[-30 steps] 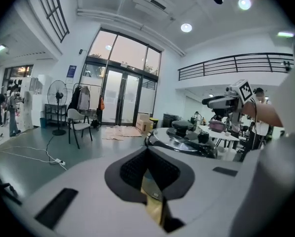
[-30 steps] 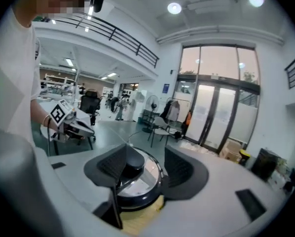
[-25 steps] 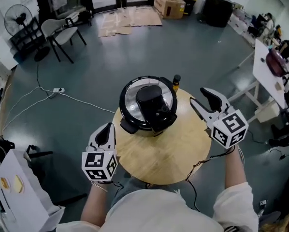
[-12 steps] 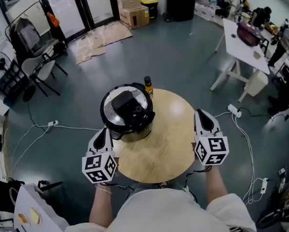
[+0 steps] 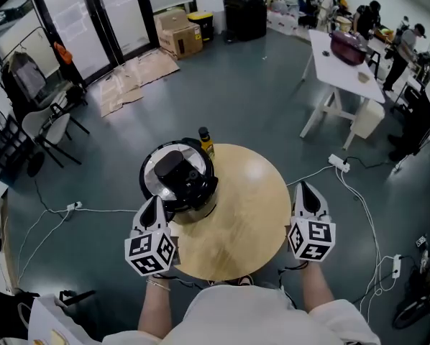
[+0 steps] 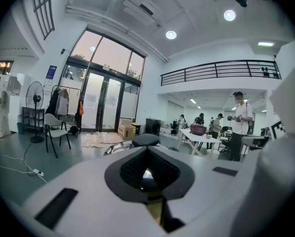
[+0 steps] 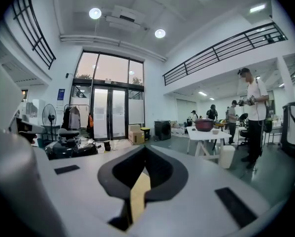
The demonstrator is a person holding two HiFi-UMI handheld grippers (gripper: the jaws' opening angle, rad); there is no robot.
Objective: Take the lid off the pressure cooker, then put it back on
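We list the pressure cooker, lid seated, at the table's left rear edge. The left gripper is pinched together and empty beside it. The right gripper has just closed on nothing, well apart. We judge removal unstarted: next we must open the jaws onto the lid handle.

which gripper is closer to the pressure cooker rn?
The left gripper: its tip sits right beside the pressure cooker. The right gripper hangs at the table's opposite edge, well clear of it.

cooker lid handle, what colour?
Black handle on a silvery lid; clearest in the head view.
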